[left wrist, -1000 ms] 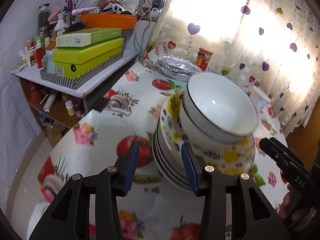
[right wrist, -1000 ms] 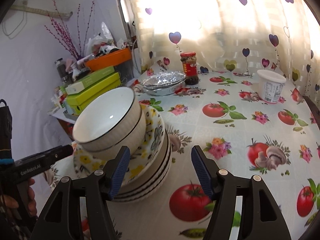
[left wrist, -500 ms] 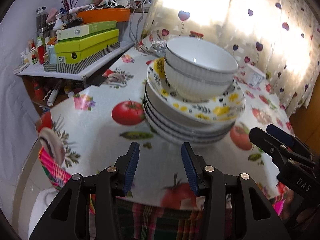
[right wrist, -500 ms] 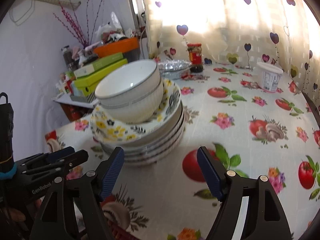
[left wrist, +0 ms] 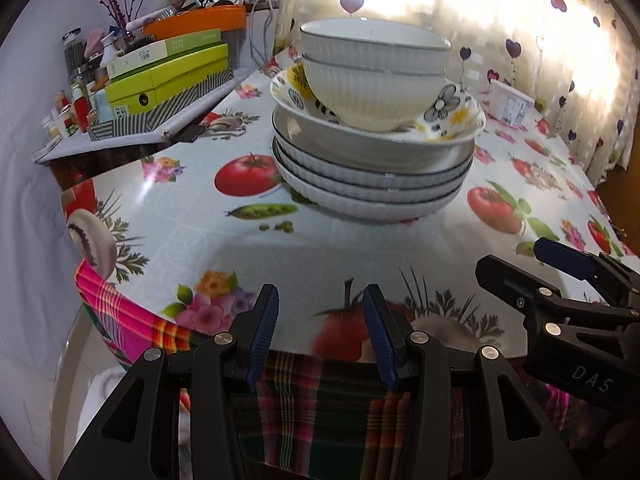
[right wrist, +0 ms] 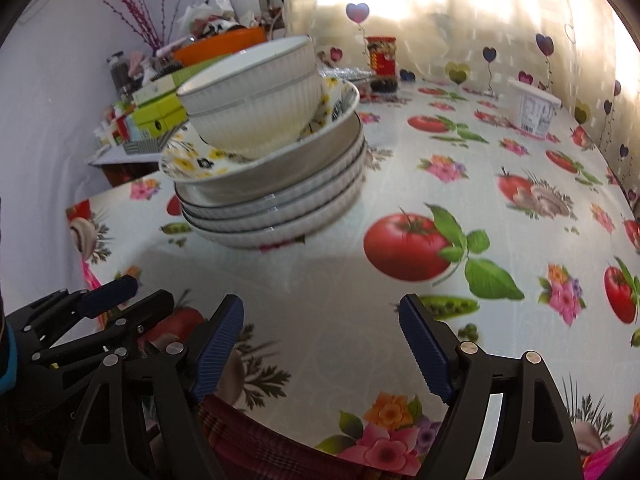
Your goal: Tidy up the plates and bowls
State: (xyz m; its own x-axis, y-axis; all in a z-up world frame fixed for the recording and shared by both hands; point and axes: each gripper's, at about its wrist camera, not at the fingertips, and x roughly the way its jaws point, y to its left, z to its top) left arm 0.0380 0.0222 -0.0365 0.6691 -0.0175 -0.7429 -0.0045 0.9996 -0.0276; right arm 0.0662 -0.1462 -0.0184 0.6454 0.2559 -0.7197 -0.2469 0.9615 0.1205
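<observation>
Both grippers have backed off the stack to the desk's near edge, so stacking looks finished. Left gripper (left wrist: pixel 320 332) jaws narrow and empty; right gripper (right wrist: pixel 320 344) jaws wide and empty. Two ribbed white bowls (left wrist: pixel 374 76) nest on a glossy floral plate (left wrist: pixel 456 114), atop ribbed dark-rimmed white plates (left wrist: pixel 372 184), on slick fruit-print desk (left wrist: pixel 192 216).
</observation>
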